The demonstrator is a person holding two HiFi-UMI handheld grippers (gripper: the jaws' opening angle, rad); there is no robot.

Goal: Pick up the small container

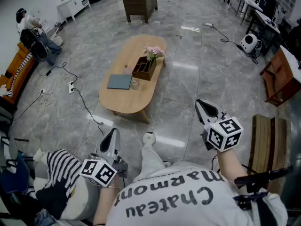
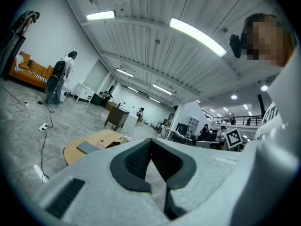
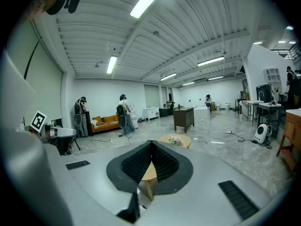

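Plainly the pickup was at its very start, with nothing grasped. Both tongs were narrow and empty: the left gripper (image 1: pixel 113 133) had its jaws together at the tips, pointing level, and the right gripper (image 1: pixel 203 105) was likewise pressed closed, tipped slightly down. The container (image 1: pixel 135 84), seemingly the little clear one, stood on the table (image 1: pixel 136 51), just beside the notebook (image 1: pixel 119 81) and near the box (image 1: pixel 144 68) of flowers, well apart from both grippers. The next move likely called for walking up to the table, spreading one gripper's jaws, and lining them round the container without knocking the box.
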